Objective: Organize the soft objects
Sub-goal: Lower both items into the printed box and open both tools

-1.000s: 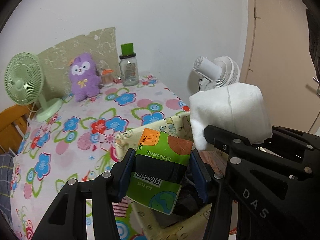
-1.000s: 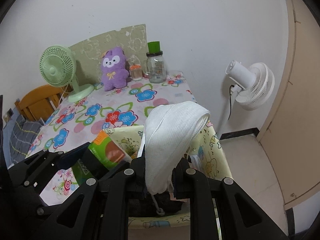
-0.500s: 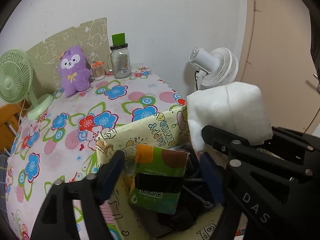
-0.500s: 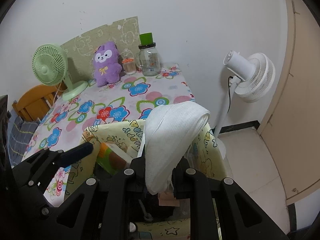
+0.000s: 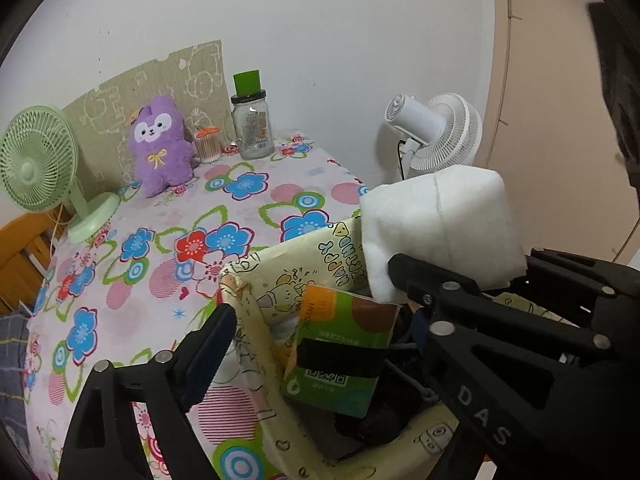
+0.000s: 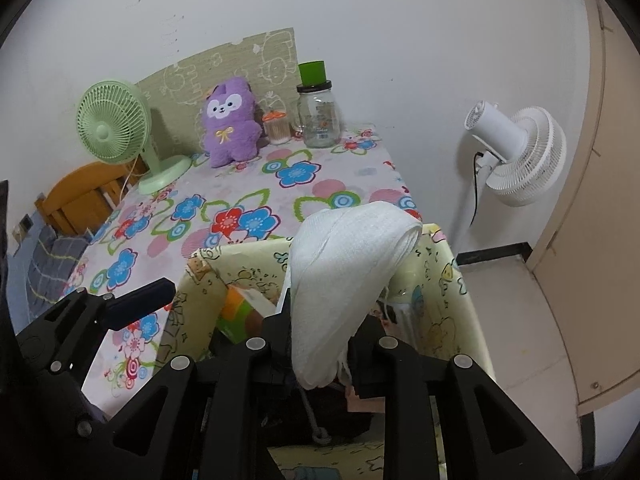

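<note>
Left wrist view: left gripper [image 5: 320, 324] over a yellow cartoon-print fabric bin [image 5: 256, 320] at the near edge of the table.
Left gripper, jaws: have just been opening and stand wide apart; the left finger [image 5: 208, 344] is outside the bin wall, and the pads touch nothing.
Green tissue pack [image 5: 340, 356]: tilted inside the bin, orange corner upward, black band and QR code facing the camera; between the left jaws but clear of both, resting on dark items at the bin bottom.
Right gripper [image 6: 320, 344]: jaws have just been opening by a small amount but are narrow and still pinch the lower end of the folded white towel [image 6: 344, 280].
Folded white towel, position: held above the bin, over its far right part; the upper folded end rises above the bin rim.
Bin contents, other: dark fabric and a grey cord, details too dim to tell.
Table [image 5: 168, 208]: covered by a pink cloth with blue, red and green flowers.
Purple plush toy [image 6: 230, 122]: upright at the far edge against a beige printed board [image 6: 224, 64].
Glass jar with green cap [image 6: 318, 110]: right of the plush, with a small orange-lidded container [image 6: 277, 126] between them.
Green desk fan [image 6: 120, 128]: far left corner of the table.
White standing fan [image 6: 516, 152]: on the floor to the right of the table.
</note>
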Available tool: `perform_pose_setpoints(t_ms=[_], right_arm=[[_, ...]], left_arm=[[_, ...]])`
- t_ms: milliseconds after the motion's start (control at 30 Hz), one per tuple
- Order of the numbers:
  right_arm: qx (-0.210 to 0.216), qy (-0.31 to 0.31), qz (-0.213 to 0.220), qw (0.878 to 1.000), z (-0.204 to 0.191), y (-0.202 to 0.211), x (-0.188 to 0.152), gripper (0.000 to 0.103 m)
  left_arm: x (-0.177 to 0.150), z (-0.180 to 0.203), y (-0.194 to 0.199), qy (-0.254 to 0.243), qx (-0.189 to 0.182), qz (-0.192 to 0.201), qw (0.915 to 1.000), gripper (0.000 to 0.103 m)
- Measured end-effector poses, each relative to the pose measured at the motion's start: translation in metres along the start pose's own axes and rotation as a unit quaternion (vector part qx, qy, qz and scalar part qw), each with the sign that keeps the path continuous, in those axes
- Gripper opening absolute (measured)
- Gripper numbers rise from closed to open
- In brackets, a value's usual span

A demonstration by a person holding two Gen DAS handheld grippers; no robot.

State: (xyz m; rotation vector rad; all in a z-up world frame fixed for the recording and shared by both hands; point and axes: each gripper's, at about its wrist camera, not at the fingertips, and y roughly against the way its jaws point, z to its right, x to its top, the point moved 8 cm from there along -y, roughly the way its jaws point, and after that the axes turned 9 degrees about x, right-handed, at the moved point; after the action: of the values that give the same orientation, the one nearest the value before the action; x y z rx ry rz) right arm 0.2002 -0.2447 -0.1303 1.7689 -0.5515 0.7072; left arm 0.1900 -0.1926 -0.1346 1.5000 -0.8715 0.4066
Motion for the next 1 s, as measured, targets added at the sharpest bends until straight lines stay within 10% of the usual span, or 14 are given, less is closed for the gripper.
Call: perform_pose_setpoints(t_ms=[367,1000], right_arm=[[0.008,-0.007,0.011,1.0,-0.013,0.014,-0.011,0.075],[-0.045,0.013,0.064,0.997,-0.03,0.055,-0.01,0.097]], left_arm=[[-0.011,-0.009,0.017,0.0,0.007,0.009,0.9999,0.096],[-0.014,-0.017,0.049,0.004,0.0,0.038,0.9993,0.101]])
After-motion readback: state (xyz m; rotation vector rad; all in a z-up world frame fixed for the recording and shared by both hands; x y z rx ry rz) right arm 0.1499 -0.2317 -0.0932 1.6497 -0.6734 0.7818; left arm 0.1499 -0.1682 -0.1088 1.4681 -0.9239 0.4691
